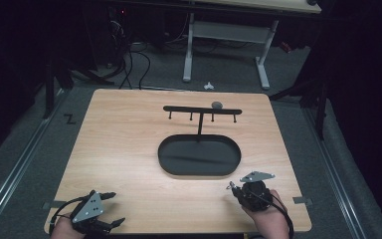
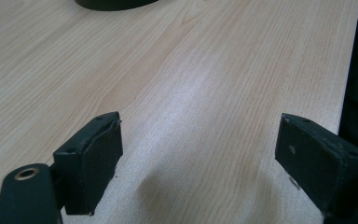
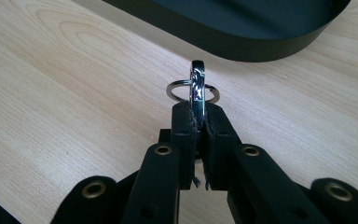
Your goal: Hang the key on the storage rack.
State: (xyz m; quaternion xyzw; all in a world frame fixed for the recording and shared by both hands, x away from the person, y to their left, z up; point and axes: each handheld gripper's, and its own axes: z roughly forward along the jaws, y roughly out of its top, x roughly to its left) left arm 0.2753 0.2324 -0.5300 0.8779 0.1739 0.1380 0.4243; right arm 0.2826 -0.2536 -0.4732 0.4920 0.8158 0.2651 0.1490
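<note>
The right tool [image 3: 199,122] was clamped on a shiny silver metal key clip [image 3: 198,86], its two black jaws pressed together with the clip standing upright on edge between the pads. A thin silver split ring [image 3: 192,91] was threaded through the clip just above the jaw tips and lay roughly level around it. In the high view this right tool [image 1: 233,187] was held in a hand [image 1: 271,219] near the right front corner of the light wooden counter [image 1: 124,144], with its tip pointing toward the near rim of the black oval tray [image 1: 199,155]. In the right gripper view the tray's dark wall [image 3: 242,44] rose just beyond the clip, close but apart from it.

From the tray a thin black post went up to a black crossbar rack with four short pegs [image 1: 202,110]. A small grey rounded object [image 1: 217,104], too small to identify, sat at the bar's upper edge.

The left tool [image 2: 198,154] stood wide, with bare wood between its pads and nothing in them. In the high view it [image 1: 115,209] rested low at the left front corner of the counter, well apart from the tray and from the clip.
</note>
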